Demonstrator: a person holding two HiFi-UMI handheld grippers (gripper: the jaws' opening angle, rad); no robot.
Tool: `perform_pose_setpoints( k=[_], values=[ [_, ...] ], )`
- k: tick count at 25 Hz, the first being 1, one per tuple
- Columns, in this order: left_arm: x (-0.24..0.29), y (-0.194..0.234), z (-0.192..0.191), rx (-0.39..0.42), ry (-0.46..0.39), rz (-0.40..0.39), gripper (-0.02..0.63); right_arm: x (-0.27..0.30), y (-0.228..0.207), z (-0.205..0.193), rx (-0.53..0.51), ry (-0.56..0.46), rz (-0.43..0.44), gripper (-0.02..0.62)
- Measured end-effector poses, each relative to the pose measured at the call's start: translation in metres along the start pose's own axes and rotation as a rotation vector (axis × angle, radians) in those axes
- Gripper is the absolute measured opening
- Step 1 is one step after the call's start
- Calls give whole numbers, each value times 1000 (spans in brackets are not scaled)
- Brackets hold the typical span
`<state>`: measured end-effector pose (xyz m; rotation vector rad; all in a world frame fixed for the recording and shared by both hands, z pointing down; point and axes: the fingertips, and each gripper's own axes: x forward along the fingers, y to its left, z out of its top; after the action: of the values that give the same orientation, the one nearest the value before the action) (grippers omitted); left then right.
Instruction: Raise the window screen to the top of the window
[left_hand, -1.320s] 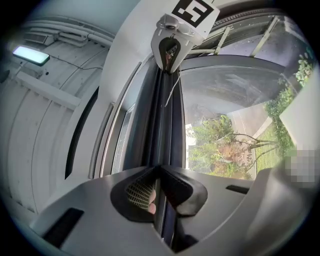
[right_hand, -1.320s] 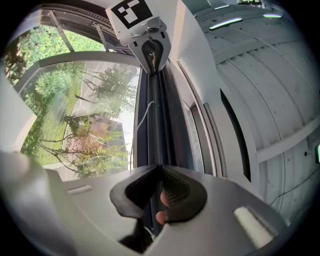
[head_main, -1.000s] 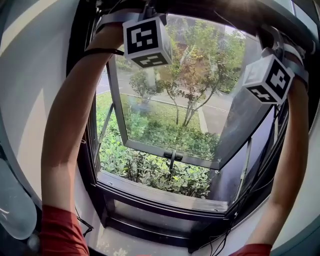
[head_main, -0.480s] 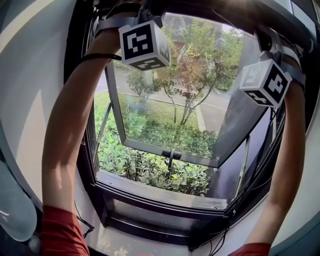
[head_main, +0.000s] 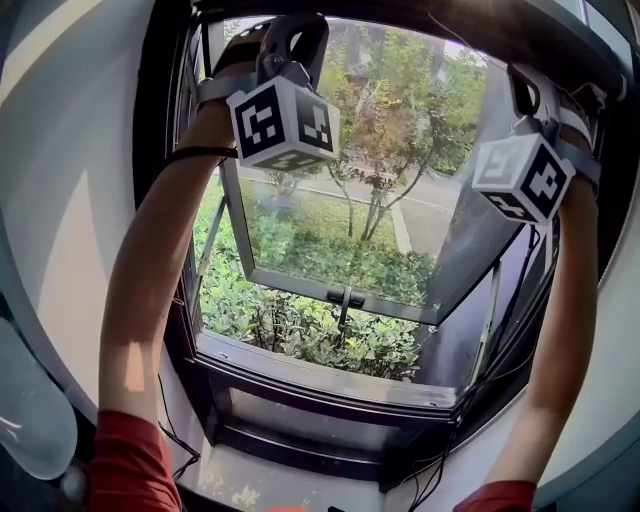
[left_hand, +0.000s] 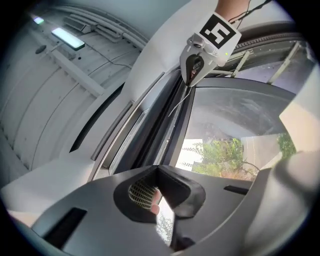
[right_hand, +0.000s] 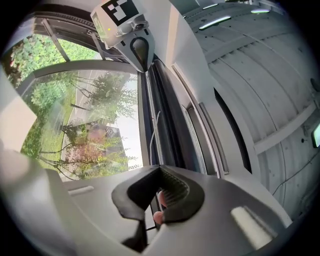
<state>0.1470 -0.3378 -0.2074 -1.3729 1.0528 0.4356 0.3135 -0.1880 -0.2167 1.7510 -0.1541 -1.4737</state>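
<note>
1. The left tool (left_hand: 158, 185) and the right tool (right_hand: 159, 192) have both just pressed their jaws together on nothing, just below the window's top rail (head_main: 400, 12).
2. The left tool has sunk slightly from that rail.
3. We see no window screen across the opening. We judge it is already up at the rail and released.
</note>
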Motion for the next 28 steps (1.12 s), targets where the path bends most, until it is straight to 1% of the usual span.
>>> perform_pose_setpoints(
  k=[4,7,9,13,17,20,23,28],
  values=[
    [-20,-13,-8,-118,0,-4,5,-14,10,-1,71,-9,10,9],
    [-39,-27,-19,-228,9,-5,5,-25,19,-1,150,-21,11,9],
    [-53,-41,-28,-275,24,-18,5,-34,30,-1,206,-24,24,9],
    [-81,-68,-42,-356,50,-44,5,-54,57,-3,295,-22,56,9],
    [-115,-97,-59,-463,110,-82,5,-78,95,-9,398,1,106,9],
    [-140,-118,-68,-538,133,-87,5,-98,121,-12,471,18,135,9],
    [-168,-140,-75,-600,164,-95,5,-121,146,-15,535,32,162,9],
    [-213,-170,-90,-659,235,-123,5,-165,186,-18,643,66,217,9]
  ],
)
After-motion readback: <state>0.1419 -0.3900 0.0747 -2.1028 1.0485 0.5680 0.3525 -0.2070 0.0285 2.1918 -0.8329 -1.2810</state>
